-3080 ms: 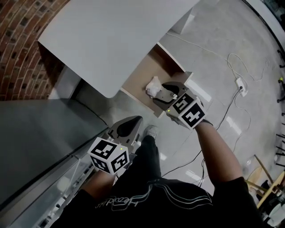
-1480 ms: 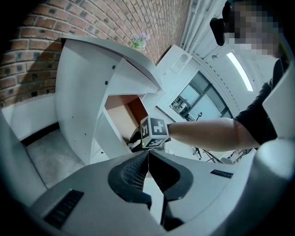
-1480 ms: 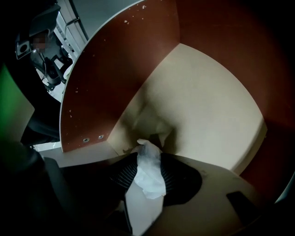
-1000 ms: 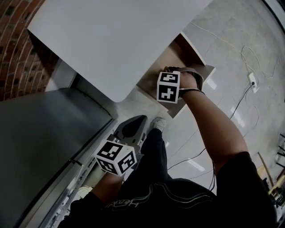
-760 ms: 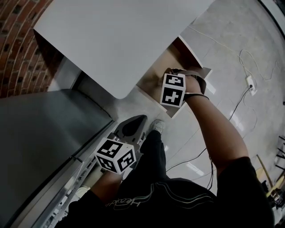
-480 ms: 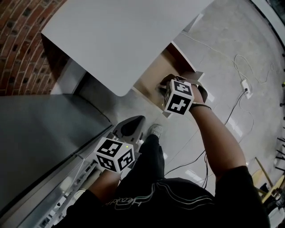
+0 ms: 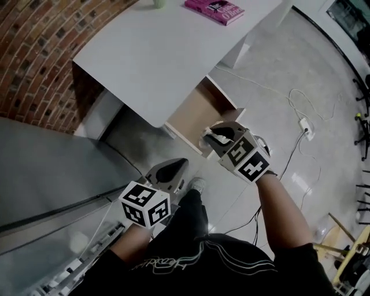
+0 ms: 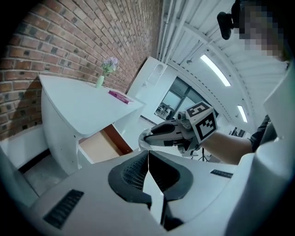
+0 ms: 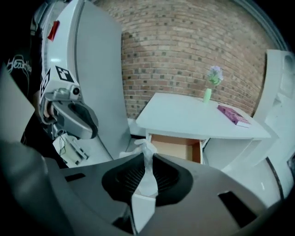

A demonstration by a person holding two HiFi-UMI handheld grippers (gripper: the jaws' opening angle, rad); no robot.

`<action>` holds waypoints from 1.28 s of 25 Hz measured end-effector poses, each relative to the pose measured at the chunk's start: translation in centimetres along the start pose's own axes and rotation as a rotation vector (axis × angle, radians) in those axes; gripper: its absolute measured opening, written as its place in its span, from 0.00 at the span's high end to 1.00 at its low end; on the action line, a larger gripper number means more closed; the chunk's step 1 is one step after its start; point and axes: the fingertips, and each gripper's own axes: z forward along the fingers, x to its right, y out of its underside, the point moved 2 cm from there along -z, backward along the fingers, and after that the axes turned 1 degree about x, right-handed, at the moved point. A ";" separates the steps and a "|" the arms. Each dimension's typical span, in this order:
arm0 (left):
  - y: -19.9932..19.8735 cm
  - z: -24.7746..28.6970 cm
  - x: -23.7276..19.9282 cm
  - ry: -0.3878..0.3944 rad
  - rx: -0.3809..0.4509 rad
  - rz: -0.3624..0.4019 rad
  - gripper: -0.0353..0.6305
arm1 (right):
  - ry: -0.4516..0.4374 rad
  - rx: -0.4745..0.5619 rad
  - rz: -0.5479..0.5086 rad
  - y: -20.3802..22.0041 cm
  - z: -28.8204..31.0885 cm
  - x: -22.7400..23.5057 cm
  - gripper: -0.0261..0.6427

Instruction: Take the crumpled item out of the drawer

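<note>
Clamping right gripper: its jaws are pressing almost together on the wad, a white crumpled piece that is sticking out past the tips.
Wad: it is hanging in the air outside the drawer, just near of the drawer's front and over the floor.
Left gripper: its jaws are meeting with nothing between them; it is hovering nearer and to the left, well apart from the right gripper.
Drawer: it is standing pulled open under the table.
Table: it is carrying a pink book and a vase along its far side.
</note>
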 end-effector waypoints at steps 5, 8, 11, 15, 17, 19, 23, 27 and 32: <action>-1.4 -3.6 5.3 0.027 0.022 0.056 0.91 | 0.021 0.150 0.122 -2.0 -7.9 -3.8 0.85; -3.0 -5.8 8.7 0.046 0.057 0.108 0.91 | 0.045 0.237 0.155 -3.2 -12.4 -5.9 0.85; -4.5 -8.0 12.3 0.088 0.101 0.126 0.91 | 0.049 0.329 0.205 -3.9 -16.5 -7.9 0.85; -5.8 -11.2 16.6 0.132 0.146 0.145 0.91 | 0.068 0.429 0.259 -4.5 -21.7 -10.8 0.85; -6.1 -12.8 18.7 0.149 0.166 0.152 0.91 | 0.084 0.477 0.270 -4.7 -24.4 -12.3 0.85; -6.0 -14.0 20.6 0.168 0.176 0.155 0.91 | 0.098 0.520 0.272 -4.7 -26.9 -13.8 0.85; -5.1 -15.9 23.9 0.198 0.181 0.176 0.91 | 0.121 0.577 0.250 -4.0 -31.4 -16.8 0.85; -4.4 -17.1 26.4 0.202 0.184 0.223 0.91 | 0.151 0.598 0.226 -2.7 -35.1 -18.8 0.85; -3.7 -18.1 29.7 0.232 0.195 0.261 0.91 | 0.172 0.632 0.232 -1.1 -38.3 -20.9 0.85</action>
